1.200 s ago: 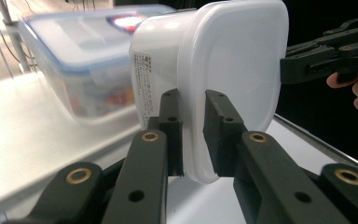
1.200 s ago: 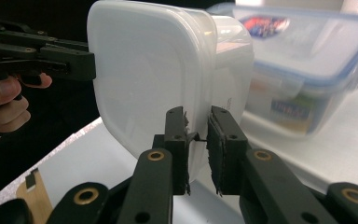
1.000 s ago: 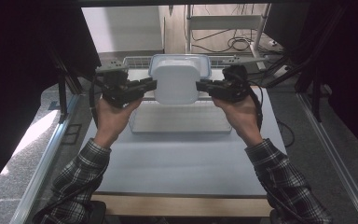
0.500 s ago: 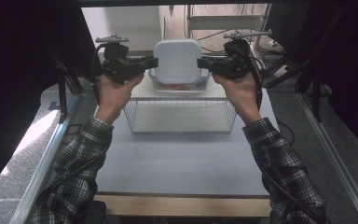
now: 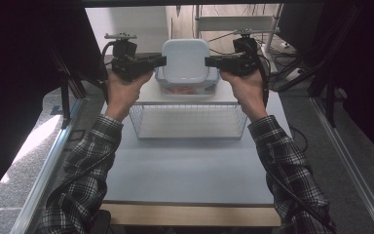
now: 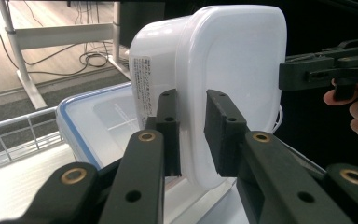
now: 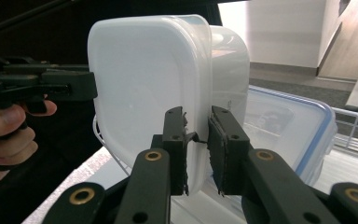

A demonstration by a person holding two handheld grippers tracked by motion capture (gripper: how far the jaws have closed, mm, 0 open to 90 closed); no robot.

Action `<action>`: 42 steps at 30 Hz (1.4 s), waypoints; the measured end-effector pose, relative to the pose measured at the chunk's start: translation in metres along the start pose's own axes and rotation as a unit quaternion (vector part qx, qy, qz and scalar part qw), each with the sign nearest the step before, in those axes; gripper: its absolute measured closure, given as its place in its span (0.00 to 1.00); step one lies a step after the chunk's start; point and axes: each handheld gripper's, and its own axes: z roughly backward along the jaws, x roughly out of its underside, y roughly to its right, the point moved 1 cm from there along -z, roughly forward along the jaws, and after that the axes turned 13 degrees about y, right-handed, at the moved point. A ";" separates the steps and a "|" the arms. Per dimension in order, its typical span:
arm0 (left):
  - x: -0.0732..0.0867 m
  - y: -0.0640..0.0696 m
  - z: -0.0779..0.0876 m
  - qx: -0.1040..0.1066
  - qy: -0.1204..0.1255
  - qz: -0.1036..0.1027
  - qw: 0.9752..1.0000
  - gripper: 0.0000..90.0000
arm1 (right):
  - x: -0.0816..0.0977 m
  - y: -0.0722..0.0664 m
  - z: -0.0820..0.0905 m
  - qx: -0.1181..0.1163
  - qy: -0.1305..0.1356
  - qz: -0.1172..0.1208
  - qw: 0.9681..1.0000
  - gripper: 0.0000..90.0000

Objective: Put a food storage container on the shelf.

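Observation:
A white lidded container (image 5: 185, 60) hangs in the air between my two grippers. My left gripper (image 5: 161, 60) grips its left edge and my right gripper (image 5: 208, 61) its right edge. In the left gripper view the container's rim (image 6: 191, 116) sits between the pads of my left gripper (image 6: 193, 133), whose jaws have just been opening a little while still pinching it. In the right gripper view my right gripper (image 7: 196, 140) is shut on the opposite rim of the container (image 7: 144, 79). Directly under it lies a clear box with a blue-rimmed lid (image 5: 187, 87).
The blue-rimmed box (image 7: 289, 126) rests on the white top of a wire rack (image 5: 190, 122) at the back of the grey table (image 5: 185, 170). Dark frame posts stand at both sides. Cables and a metal stand lie on the floor behind.
Both hands have carried the white container away from the person and upward, from in front of the rack to above the blue-rimmed box on it.

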 end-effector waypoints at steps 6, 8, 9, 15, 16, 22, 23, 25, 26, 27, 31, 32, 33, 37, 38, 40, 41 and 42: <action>-0.001 0.001 -0.003 0.004 0.003 -0.013 1.000 0.75 | -0.001 0.001 -0.003 -0.005 0.000 -0.004 1.000 0.80; -0.001 0.001 -0.005 0.002 0.002 -0.015 1.000 0.73 | -0.001 0.000 -0.004 0.000 0.001 0.001 1.000 0.78; -0.001 0.001 -0.006 0.002 0.002 -0.013 1.000 0.72 | -0.001 0.000 -0.005 0.003 0.000 0.003 1.000 0.77; 0.002 0.000 -0.014 -0.008 -0.004 -0.021 1.000 0.67 | -0.001 0.002 -0.011 0.019 -0.002 0.016 1.000 0.74; 0.004 0.000 -0.016 -0.011 -0.005 -0.021 1.000 0.67 | -0.002 0.002 -0.012 0.021 -0.003 0.018 1.000 0.73; 0.004 -0.004 -0.021 -0.011 -0.001 -0.022 1.000 0.63 | -0.003 0.004 -0.018 0.027 -0.001 0.022 0.999 0.69; 0.004 -0.004 -0.022 -0.013 -0.002 -0.022 1.000 0.62 | -0.003 0.003 -0.019 0.030 0.001 0.024 0.999 0.68; 0.004 -0.004 -0.023 -0.019 -0.002 -0.029 0.999 0.60 | -0.004 0.003 -0.021 0.033 0.002 0.026 0.999 0.67; 0.004 -0.003 -0.024 -0.024 -0.002 -0.036 0.999 0.58 | -0.004 0.003 -0.022 0.036 0.004 0.027 0.999 0.66; 0.003 -0.003 -0.025 -0.027 -0.003 -0.042 0.999 0.56 | -0.004 0.004 -0.022 0.038 0.004 0.026 0.999 0.66; 0.002 -0.004 -0.028 -0.036 -0.001 -0.048 0.998 0.54 | -0.004 0.004 -0.025 0.048 0.004 0.032 0.998 0.65; 0.001 -0.005 -0.029 -0.038 -0.001 -0.048 0.998 0.54 | -0.004 0.004 -0.026 0.048 0.005 0.031 0.998 0.65; 0.001 -0.006 -0.030 -0.040 -0.001 -0.048 0.998 0.53 | -0.004 0.004 -0.027 0.048 0.006 0.031 0.998 0.65; -0.001 -0.008 -0.034 -0.052 0.004 -0.044 0.998 0.48 | -0.004 0.005 -0.028 0.052 0.008 0.033 0.998 0.65; -0.001 -0.009 -0.035 -0.055 0.005 -0.043 0.998 0.47 | -0.005 0.005 -0.029 0.054 0.009 0.032 0.998 0.64; -0.001 -0.010 -0.037 -0.059 0.006 -0.043 0.997 0.45 | -0.005 0.006 -0.029 0.059 0.012 0.032 0.998 0.64; -0.002 -0.011 -0.038 -0.062 0.007 -0.040 0.997 0.44 | -0.005 0.007 -0.030 0.059 0.012 0.031 0.998 0.64; -0.002 -0.013 -0.040 -0.064 0.007 -0.040 0.997 0.42 | -0.005 0.007 -0.030 0.060 0.013 0.029 0.998 0.63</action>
